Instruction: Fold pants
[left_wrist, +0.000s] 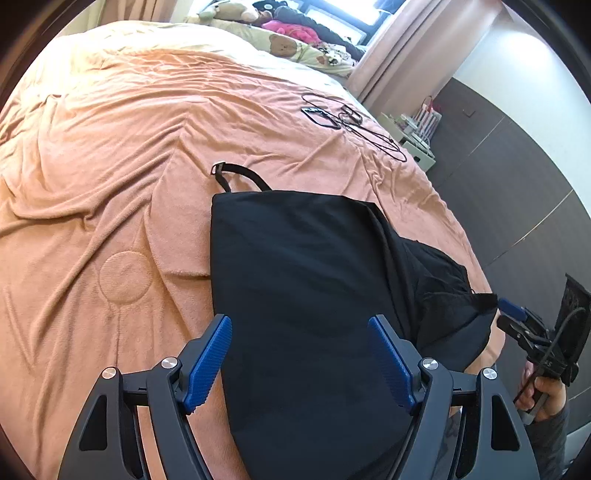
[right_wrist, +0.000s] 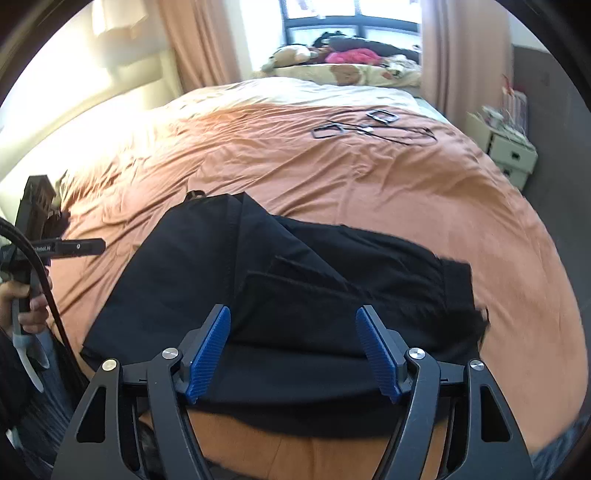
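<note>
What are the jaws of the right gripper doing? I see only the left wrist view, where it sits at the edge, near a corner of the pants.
Observer: The right wrist view shows the right gripper open. Its blue pads stand apart above the black pants and pinch no cloth.
Operator: Does the right side of the pants lie flat?
Observer: No. Folded layers overlap there, and the far right edge looks rumpled, though blurred.
Operator: I see one dark rectangular thing far on the bed. Only one?
Observer: Two: one and another, with thin cables beside them.
</note>
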